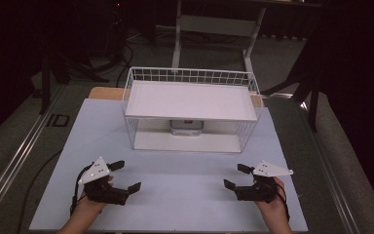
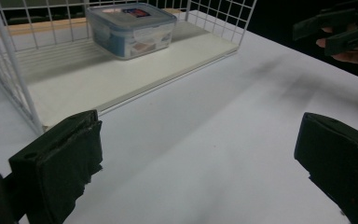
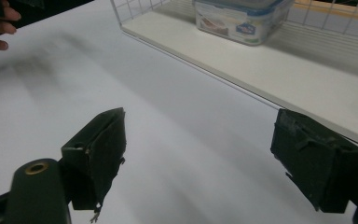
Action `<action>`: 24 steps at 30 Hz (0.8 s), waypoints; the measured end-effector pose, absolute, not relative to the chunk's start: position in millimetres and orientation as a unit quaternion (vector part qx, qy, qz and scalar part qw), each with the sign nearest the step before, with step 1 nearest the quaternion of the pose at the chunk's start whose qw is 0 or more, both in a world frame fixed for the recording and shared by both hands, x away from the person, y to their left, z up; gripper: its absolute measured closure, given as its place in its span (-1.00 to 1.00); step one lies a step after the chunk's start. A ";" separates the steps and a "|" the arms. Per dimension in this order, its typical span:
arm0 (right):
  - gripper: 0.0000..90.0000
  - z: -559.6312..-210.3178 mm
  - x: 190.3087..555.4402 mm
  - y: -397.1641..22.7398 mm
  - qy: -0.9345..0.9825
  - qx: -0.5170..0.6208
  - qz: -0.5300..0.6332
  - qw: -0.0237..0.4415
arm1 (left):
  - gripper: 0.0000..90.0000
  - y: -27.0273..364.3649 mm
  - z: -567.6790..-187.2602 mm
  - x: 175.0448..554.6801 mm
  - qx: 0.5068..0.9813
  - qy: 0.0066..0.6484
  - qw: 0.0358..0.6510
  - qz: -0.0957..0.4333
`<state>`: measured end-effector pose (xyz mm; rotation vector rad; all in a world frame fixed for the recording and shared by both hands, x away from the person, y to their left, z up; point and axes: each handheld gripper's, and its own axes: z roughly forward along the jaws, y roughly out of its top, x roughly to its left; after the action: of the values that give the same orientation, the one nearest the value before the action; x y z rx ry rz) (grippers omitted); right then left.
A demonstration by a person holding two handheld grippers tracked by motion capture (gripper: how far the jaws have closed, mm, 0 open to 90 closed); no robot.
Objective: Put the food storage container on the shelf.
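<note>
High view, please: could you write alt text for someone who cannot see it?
A person's two hands each hold an open tool, left tool and right tool, on a white table before a white wire rack sheltering a lidded plastic container.

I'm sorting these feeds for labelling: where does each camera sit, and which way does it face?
High view: above the person's side, facing forward and down on the table; both hands and grippers show.
Left gripper view: rides the left gripper, facing the wire shelf.
Right gripper view: rides the right gripper, facing the shelf.
Both gripper views share the lidded container.
</note>
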<state>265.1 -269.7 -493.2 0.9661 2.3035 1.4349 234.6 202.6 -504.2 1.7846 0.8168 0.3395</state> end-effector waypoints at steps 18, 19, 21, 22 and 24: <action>-0.61 -505.3 272.5 -281.1 0.778 0.327 0.527 0.101 | -0.96 205.8 -505.1 234.4 0.728 0.310 0.589 0.167; -0.61 -505.7 273.0 -281.4 0.779 0.327 0.525 0.100 | -0.96 206.0 -505.5 234.6 0.727 0.313 0.589 0.165; -0.62 -506.1 273.3 -281.2 0.782 0.328 0.520 0.101 | -0.96 205.9 -506.5 235.2 0.727 0.316 0.588 0.164; -0.63 -506.2 273.6 -280.9 0.784 0.327 0.517 0.102 | -0.96 205.7 -506.8 235.3 0.727 0.316 0.587 0.164; -0.63 -506.5 274.2 -280.6 0.785 0.329 0.515 0.102 | -0.96 205.0 -507.4 236.1 0.731 0.315 0.583 0.163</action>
<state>274.2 -280.6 -506.5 0.9726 2.3168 1.5217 236.1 205.0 -507.4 1.7054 0.7358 0.3807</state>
